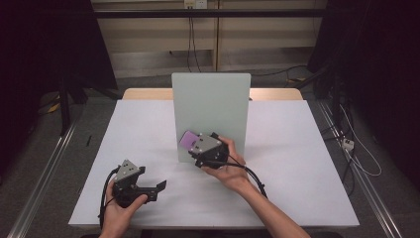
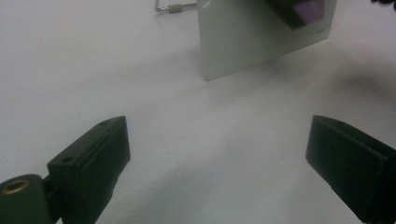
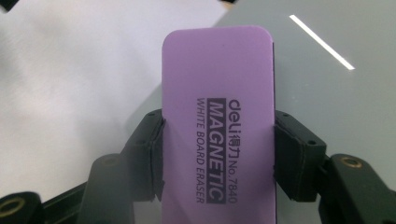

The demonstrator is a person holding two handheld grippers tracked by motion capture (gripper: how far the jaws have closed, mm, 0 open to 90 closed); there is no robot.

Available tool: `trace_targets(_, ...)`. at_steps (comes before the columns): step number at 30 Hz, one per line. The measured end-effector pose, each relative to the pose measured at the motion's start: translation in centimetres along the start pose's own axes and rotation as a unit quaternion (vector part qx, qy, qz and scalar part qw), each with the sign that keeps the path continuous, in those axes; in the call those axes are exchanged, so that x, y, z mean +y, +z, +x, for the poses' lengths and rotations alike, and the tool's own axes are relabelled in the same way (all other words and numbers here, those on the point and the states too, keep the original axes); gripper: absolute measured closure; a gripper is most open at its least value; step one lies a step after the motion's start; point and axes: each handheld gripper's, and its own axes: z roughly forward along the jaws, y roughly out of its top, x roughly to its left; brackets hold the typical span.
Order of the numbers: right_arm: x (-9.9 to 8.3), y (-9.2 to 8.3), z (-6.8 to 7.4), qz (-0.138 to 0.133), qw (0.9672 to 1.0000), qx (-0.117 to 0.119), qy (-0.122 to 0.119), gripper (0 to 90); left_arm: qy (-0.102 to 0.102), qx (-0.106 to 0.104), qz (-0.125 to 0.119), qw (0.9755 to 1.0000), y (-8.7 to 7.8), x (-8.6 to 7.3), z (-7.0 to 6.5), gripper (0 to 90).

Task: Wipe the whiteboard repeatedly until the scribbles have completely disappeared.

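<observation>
Clamped by its long sides in the right gripper (image 3: 218, 154), up against the standing board (image 1: 213, 99) mid-table: a light, stiff purple eraser (image 3: 218, 116), probably soft underneath; left gripper (image 2: 217, 163) wide open, near left.

A white table (image 1: 297, 163) carries an upright pale whiteboard (image 1: 213, 104).

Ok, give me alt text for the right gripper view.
A purple whiteboard eraser, printed "deli MAGNETIC WHITE BOARD ERASER", is clamped between two black fingers. Behind it are a grey-green board and the white table.
</observation>
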Motion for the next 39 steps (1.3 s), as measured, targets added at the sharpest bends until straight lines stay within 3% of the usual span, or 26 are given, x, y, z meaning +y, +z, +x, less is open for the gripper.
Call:
trace_targets(2, 0.1, -0.8, -1.0, -0.006, 0.9999, -0.015, 0.006, 41.4, 0.008, 0.0, 0.003, 1.0, -0.1, 0.0, 0.0, 6.4)
trace_targets(6, 0.0, -2.1, -2.3, -0.016, 0.9987, -0.044, 0.022, 41.4, 0.003, -0.001, -0.001, 1.0, 0.0, 0.0, -0.1, 6.4)
trace_targets(10, -0.2, -3.6, -3.6, -0.027, 0.9945, -0.093, 0.04, 41.4, 0.001, 0.0, 0.0, 1.0, 0.1, 0.0, 0.0, 6.5)
trace_targets(13, -0.4, -4.3, -4.5, -0.033, 0.993, -0.1, 0.054, 41.4, 0.002, 0.0, 0.001, 1.0, 0.0, 0.0, -0.1, 6.4)
trace_targets(18, -0.8, -5.1, -4.6, -0.032, 0.9941, -0.085, 0.059, 41.4, 0.0, -0.003, -0.004, 1.0, -0.1, 0.0, -0.1, 6.4)
trace_targets(22, -1.3, -5.5, -4.2, -0.031, 0.9961, -0.055, 0.062, 41.4, -0.004, -0.008, -0.003, 1.0, 0.0, -0.2, 0.1, 6.4)
trace_targets(29, -2.3, -6.1, -4.4, -0.042, 0.9949, -0.015, 0.09, 41.4, -0.003, -0.004, -0.001, 1.0, -0.1, -0.1, 0.2, 6.4)
trace_targets(39, -2.9, -6.9, -4.3, -0.044, 0.9933, 0.009, 0.107, 41.4, 0.002, -0.005, -0.001, 1.0, 0.0, -0.1, -0.2, 6.4)
